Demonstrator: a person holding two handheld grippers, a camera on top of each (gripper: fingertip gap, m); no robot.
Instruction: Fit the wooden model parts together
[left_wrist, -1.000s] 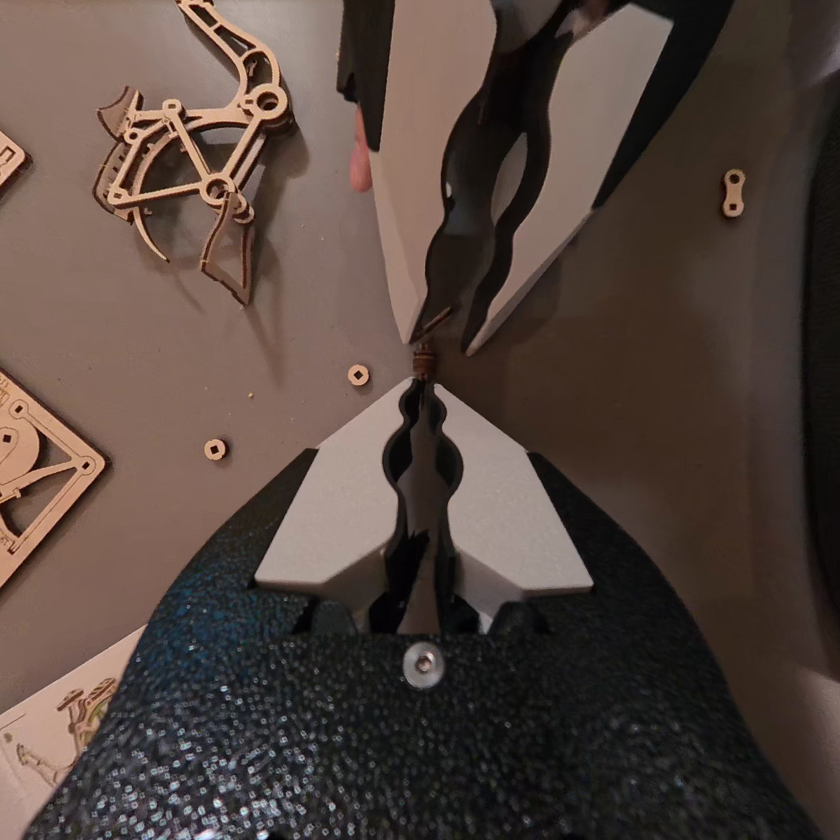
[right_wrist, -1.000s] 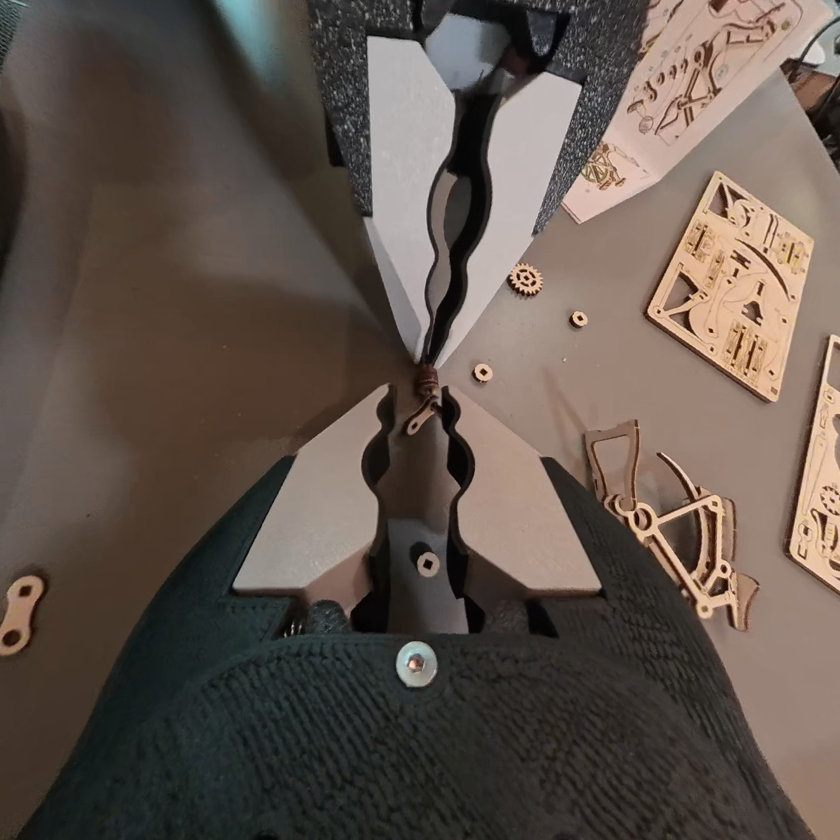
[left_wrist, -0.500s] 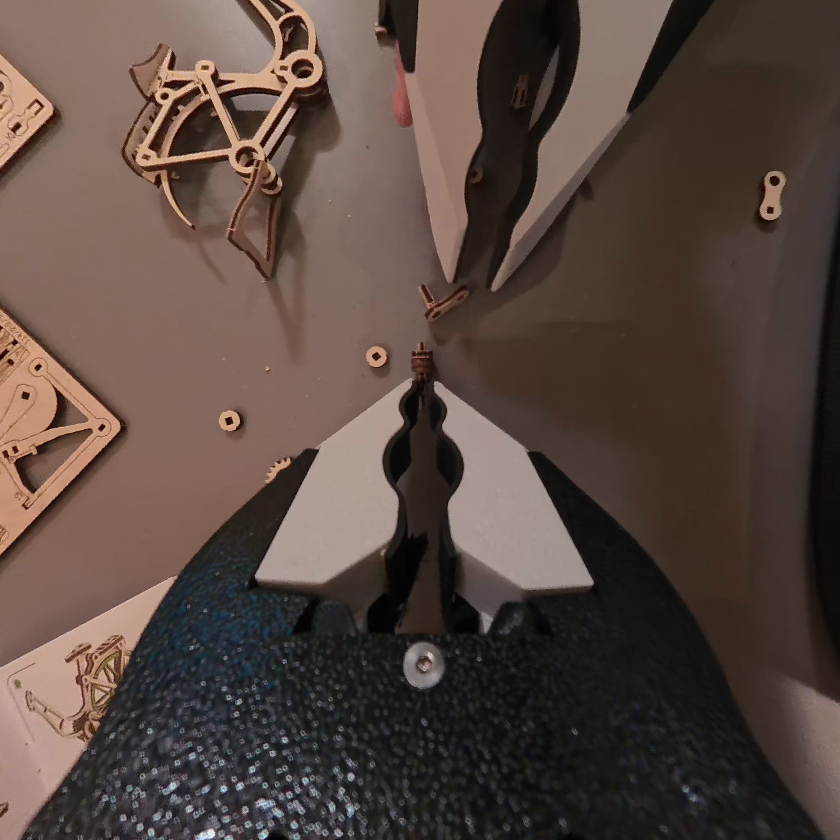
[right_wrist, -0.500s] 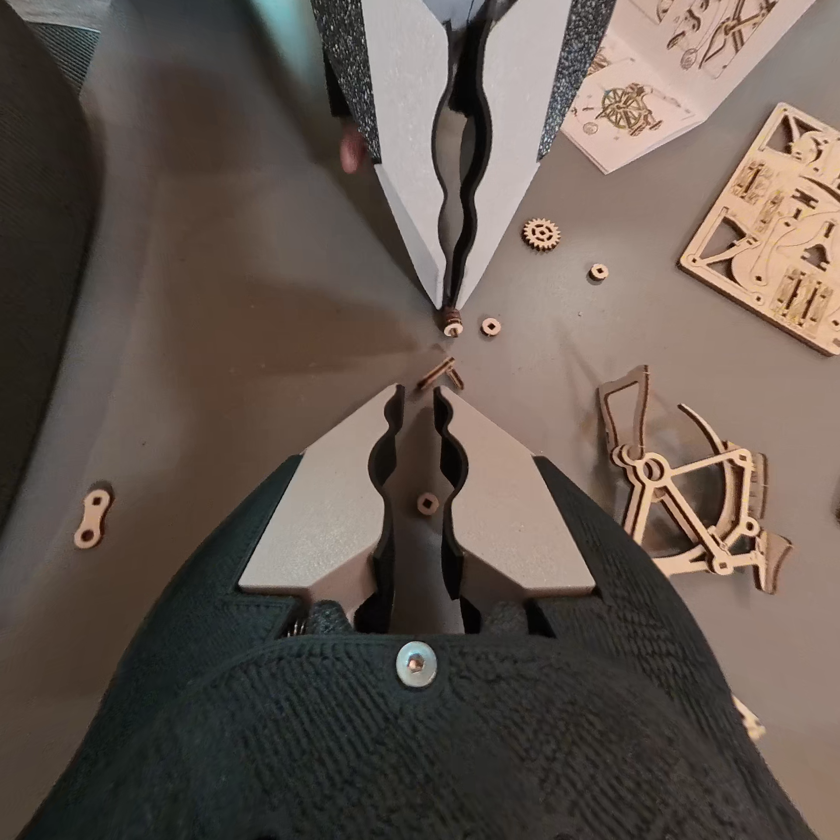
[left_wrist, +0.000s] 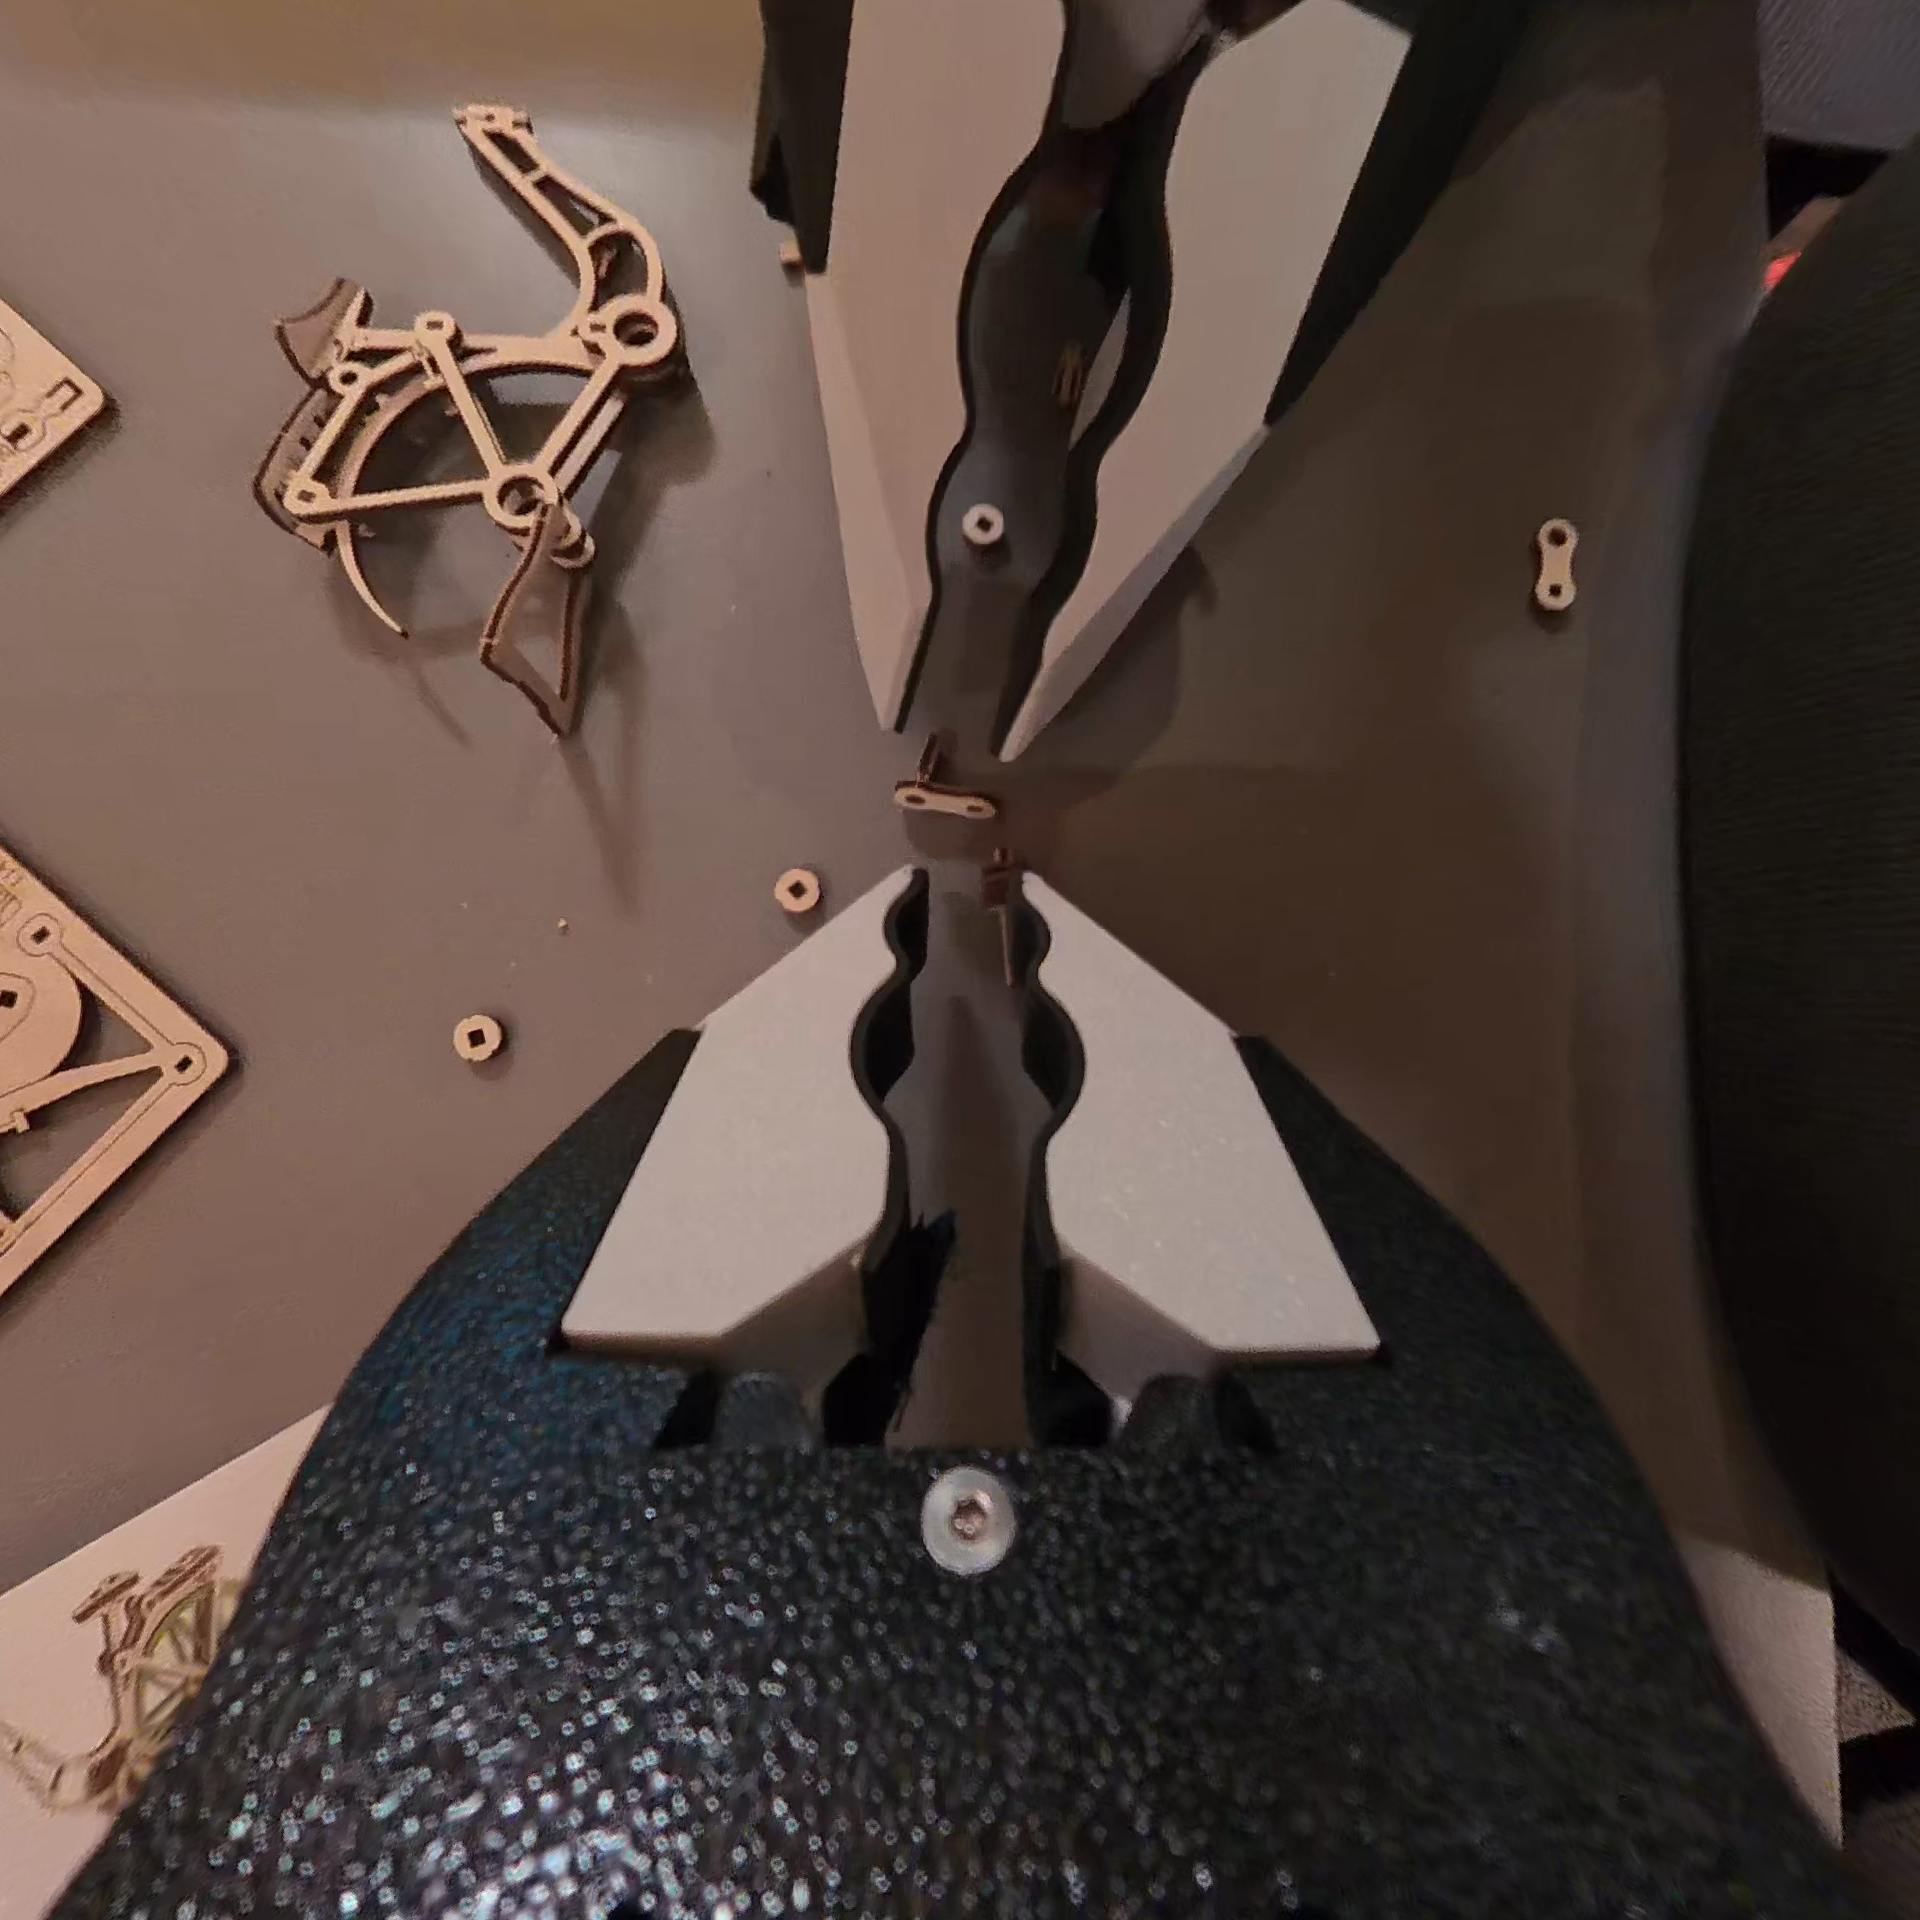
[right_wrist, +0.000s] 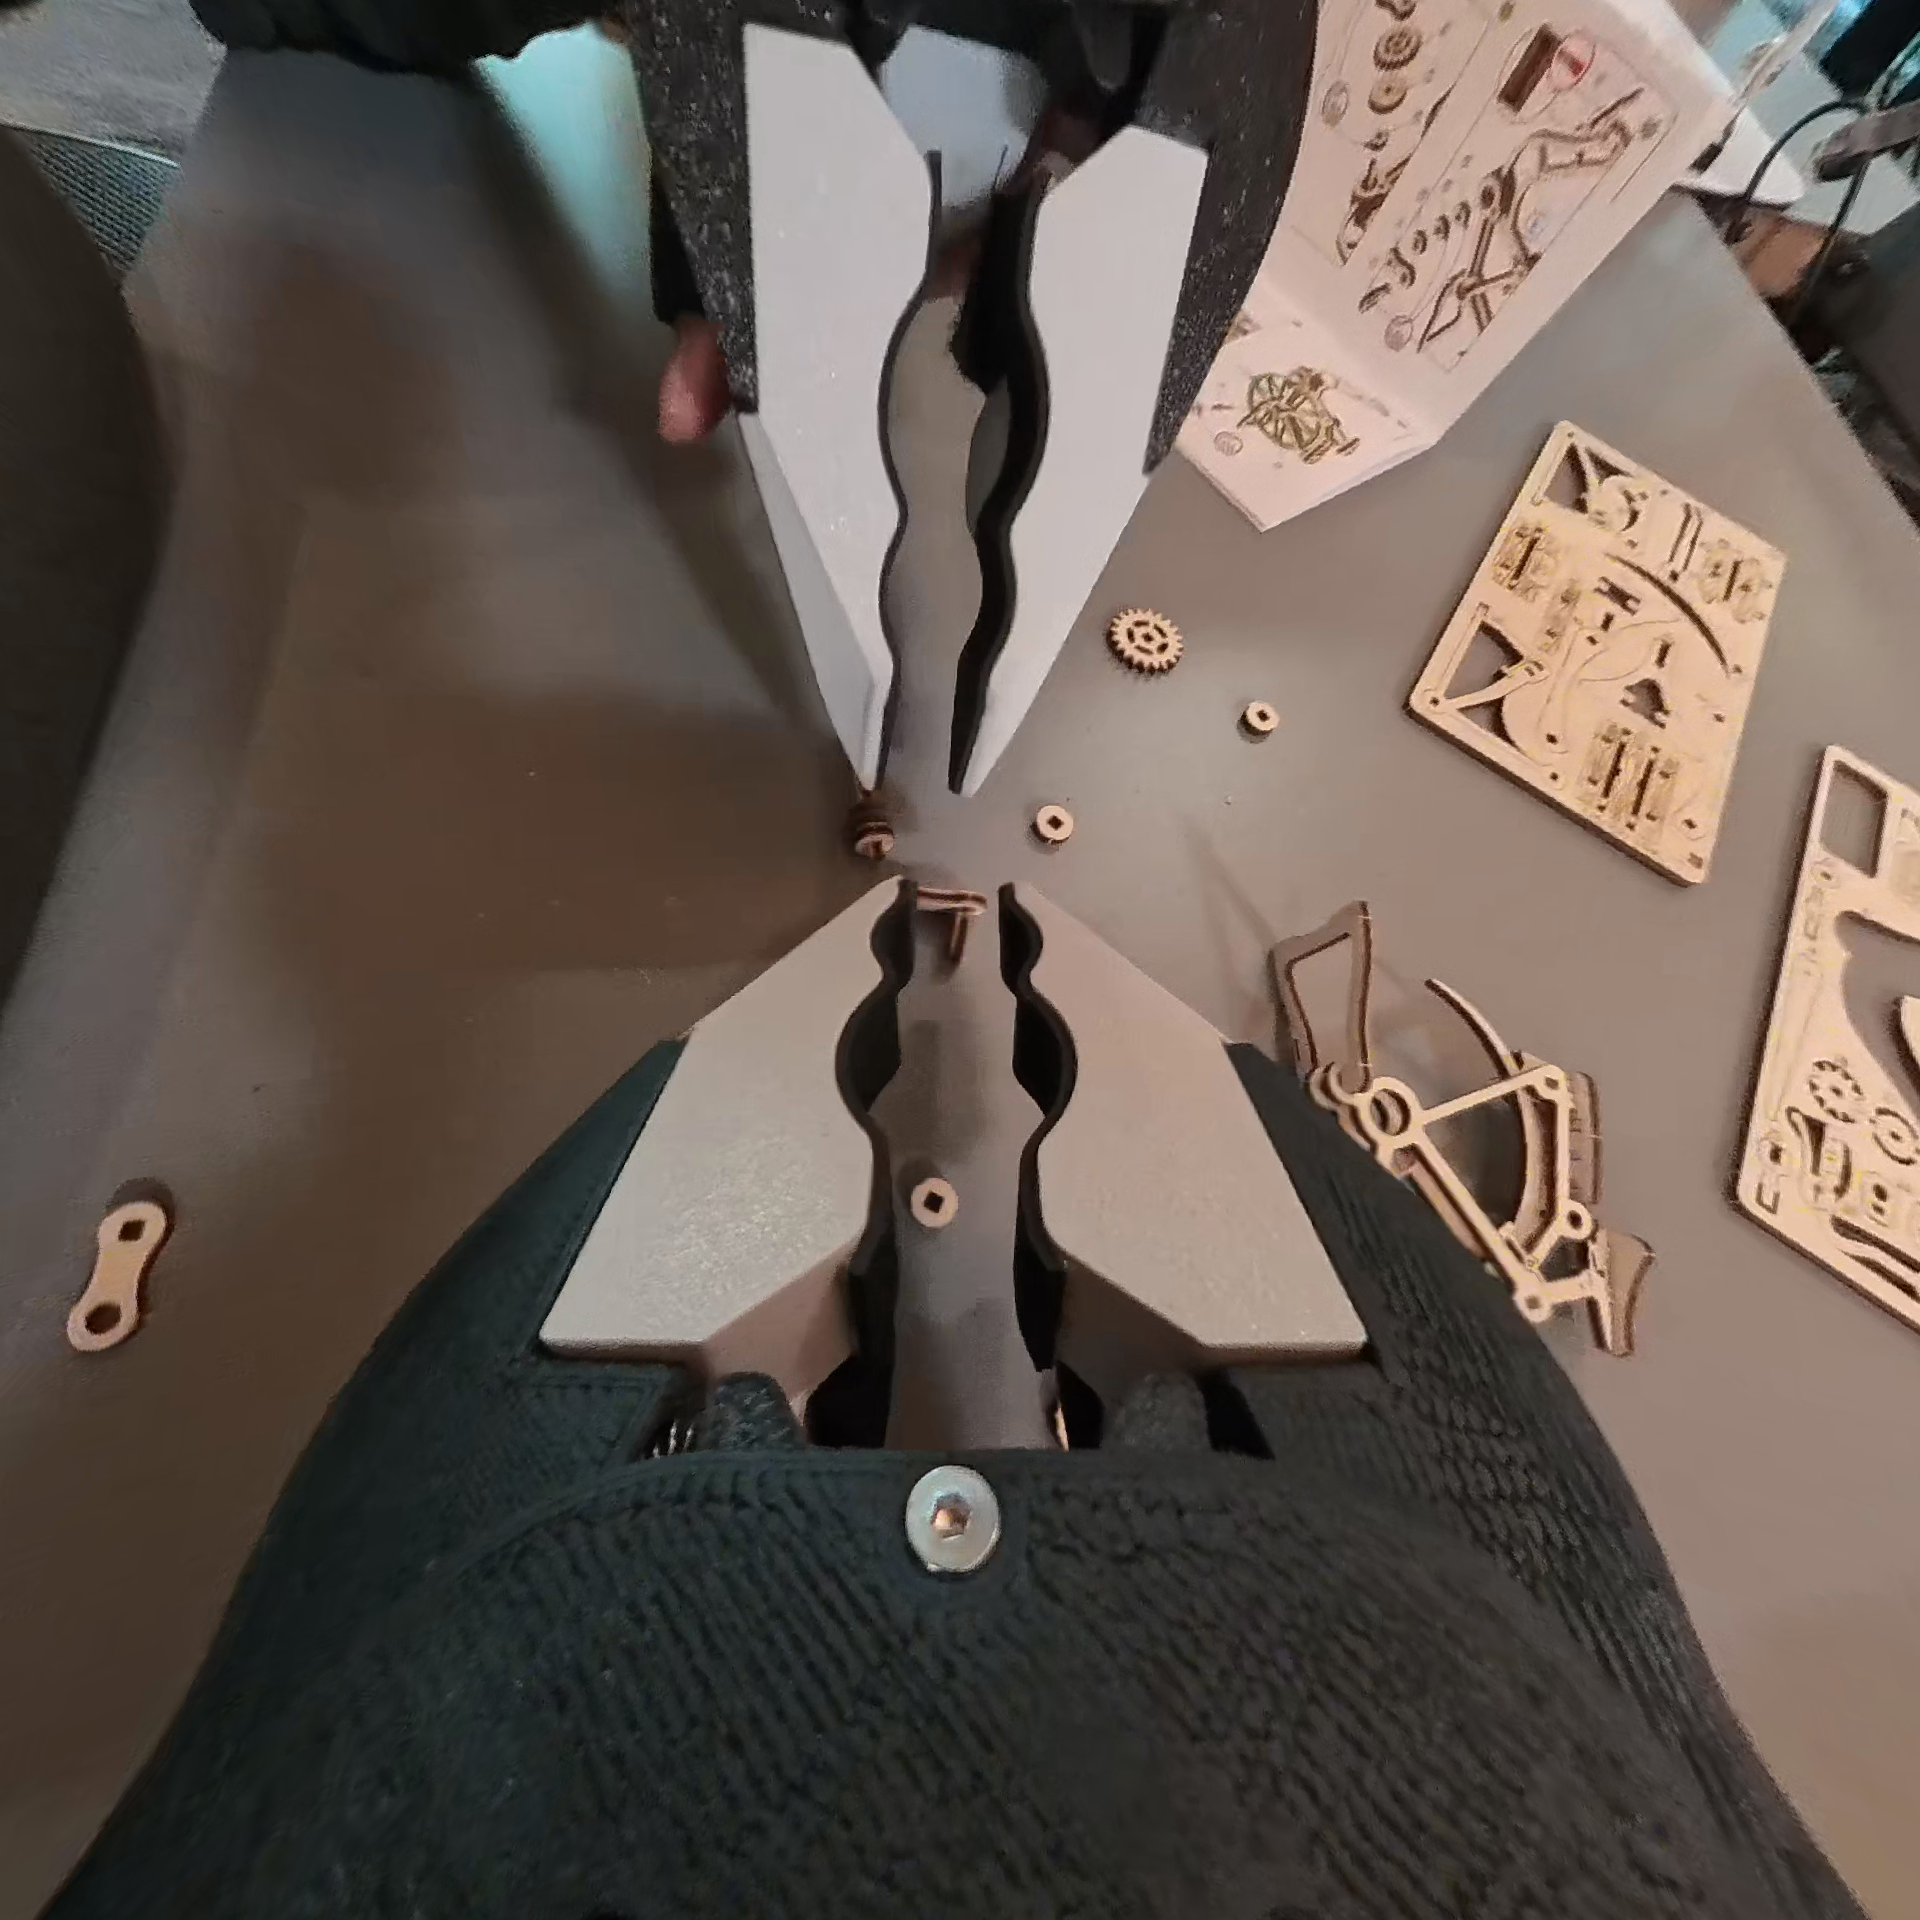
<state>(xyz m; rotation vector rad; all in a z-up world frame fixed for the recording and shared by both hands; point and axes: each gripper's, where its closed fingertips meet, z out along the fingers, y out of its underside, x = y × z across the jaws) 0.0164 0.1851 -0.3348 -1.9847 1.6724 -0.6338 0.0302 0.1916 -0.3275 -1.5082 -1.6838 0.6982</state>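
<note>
Your left gripper (left_wrist: 968, 883) has its grey fingers parted by a narrow gap, and a small stacked wooden peg piece (left_wrist: 1001, 894) sits right at the tip of one finger (left_wrist: 1122, 1039); you cannot tell from either view whether it is pinched or only touching. Your right gripper (right_wrist: 951, 902) is likewise spread, nothing clamped, its tips facing the left ones nose to nose over the grey tabletop (right_wrist: 520, 727). Between the two pairs of tips lies a short flat wooden link with a cross pin (left_wrist: 945, 800), just off the right fingertips. Near it rest small round wooden washers (left_wrist: 798, 890), one lying in the gap between the right fingers. Farther out sits a part-built wooden lever-and-arc mechanism (left_wrist: 468, 416), then a small wooden gear (right_wrist: 1143, 636), flat laser-cut plywood sheets (right_wrist: 1600, 665) and a white printed instruction sheet (right_wrist: 1455, 208). A separate wooden two-hole link (right_wrist: 116, 1265) lies well apart.
</note>
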